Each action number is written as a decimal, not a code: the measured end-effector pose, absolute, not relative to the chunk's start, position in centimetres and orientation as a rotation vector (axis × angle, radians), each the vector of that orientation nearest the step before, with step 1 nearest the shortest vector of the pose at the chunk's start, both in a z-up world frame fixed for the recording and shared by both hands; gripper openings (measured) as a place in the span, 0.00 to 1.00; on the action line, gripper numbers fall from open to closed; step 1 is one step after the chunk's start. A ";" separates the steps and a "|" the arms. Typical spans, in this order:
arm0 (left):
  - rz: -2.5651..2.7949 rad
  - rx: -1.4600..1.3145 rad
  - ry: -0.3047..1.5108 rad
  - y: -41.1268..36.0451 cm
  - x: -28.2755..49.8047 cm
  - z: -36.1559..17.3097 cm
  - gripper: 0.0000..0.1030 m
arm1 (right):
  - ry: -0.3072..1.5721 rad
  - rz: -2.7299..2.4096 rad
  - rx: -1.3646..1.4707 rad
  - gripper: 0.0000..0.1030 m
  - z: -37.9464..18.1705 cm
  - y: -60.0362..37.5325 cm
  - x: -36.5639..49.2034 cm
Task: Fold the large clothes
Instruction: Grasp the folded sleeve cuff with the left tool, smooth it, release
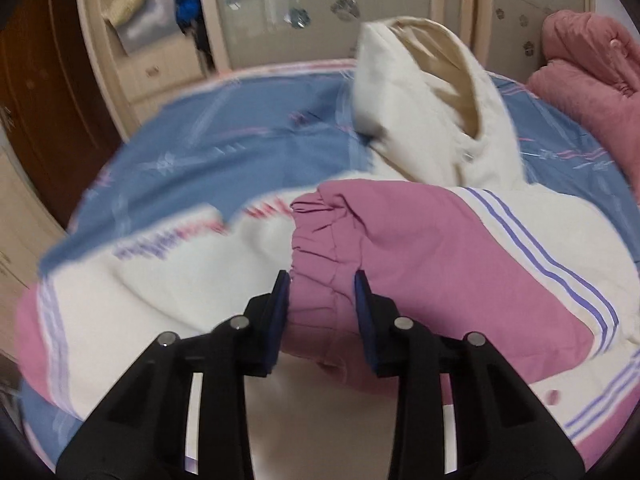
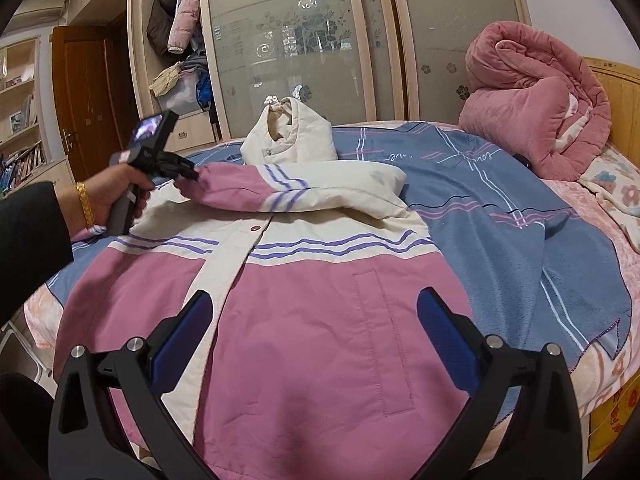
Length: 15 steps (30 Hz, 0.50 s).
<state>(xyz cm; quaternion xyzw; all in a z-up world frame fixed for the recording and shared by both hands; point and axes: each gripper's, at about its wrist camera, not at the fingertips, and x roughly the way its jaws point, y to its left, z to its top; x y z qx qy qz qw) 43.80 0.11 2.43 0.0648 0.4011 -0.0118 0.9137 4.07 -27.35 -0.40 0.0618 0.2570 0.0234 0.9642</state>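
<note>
The jacket [image 2: 320,280] lies flat on the bed [image 2: 500,208]. My left gripper [image 1: 322,292] pinches the pink sleeve cuff [image 1: 320,240]; my right gripper [image 2: 314,334] hangs open above. The puffy cuff might slip out and flop back.

frosted wardrobe doors [image 2: 288,40], wooden door [image 2: 86,96], bookshelf [image 2: 20,120]

Jacket [image 2: 304,280] flat on bed [image 2: 592,216], sleeve [image 2: 256,192] across chest, hood [image 2: 292,136] behind; rolled quilt [image 2: 536,112] far right.
</note>
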 end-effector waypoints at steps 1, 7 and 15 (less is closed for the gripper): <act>-0.006 0.156 0.822 0.5 44.1 2.5 0.31 | 0.522 0.048 0.128 0.99 -0.4 -27.4 4.2; 0.024 0.245 0.860 1.7 45.1 -0.2 0.32 | 0.537 0.046 0.121 0.99 -0.7 -27.2 4.6; 0.156 0.348 0.776 2.4 44.6 -2.0 0.98 | 0.545 0.044 0.113 0.99 -0.9 -27.2 4.8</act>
